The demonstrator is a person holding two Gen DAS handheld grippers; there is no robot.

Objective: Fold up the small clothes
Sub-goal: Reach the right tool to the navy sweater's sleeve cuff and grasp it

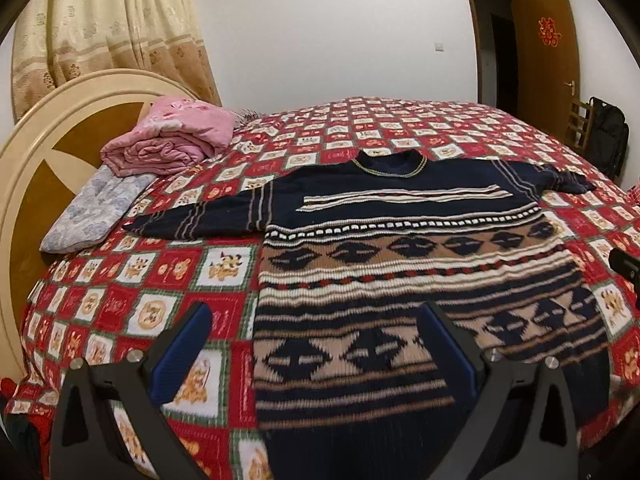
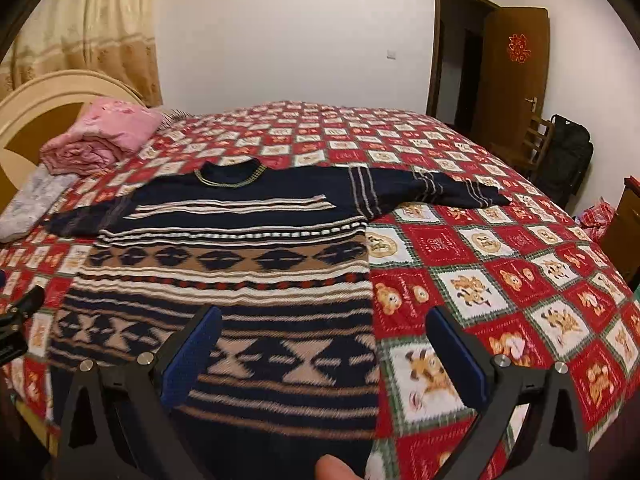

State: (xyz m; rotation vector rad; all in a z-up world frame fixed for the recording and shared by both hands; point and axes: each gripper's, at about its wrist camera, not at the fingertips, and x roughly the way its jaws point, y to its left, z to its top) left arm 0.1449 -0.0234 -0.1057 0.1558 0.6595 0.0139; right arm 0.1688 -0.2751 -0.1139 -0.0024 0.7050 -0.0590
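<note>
A navy sweater with tan, white and red knitted bands [image 1: 416,264] lies flat on the bed, collar far, both sleeves spread out. It also shows in the right wrist view [image 2: 228,264]. My left gripper [image 1: 316,316] is open and empty, hovering above the sweater's lower left edge. My right gripper [image 2: 324,320] is open and empty above the sweater's lower right edge. The right gripper's edge shows at the right of the left wrist view [image 1: 626,266]; the left gripper shows at the left of the right wrist view [image 2: 20,316].
A red checked cartoon bedspread [image 2: 500,264] covers the bed. A folded pink quilt [image 1: 172,136] and a grey pillow [image 1: 92,208] lie by the headboard [image 1: 36,148]. A chair and black bag [image 2: 568,156] stand by the open door [image 2: 516,72].
</note>
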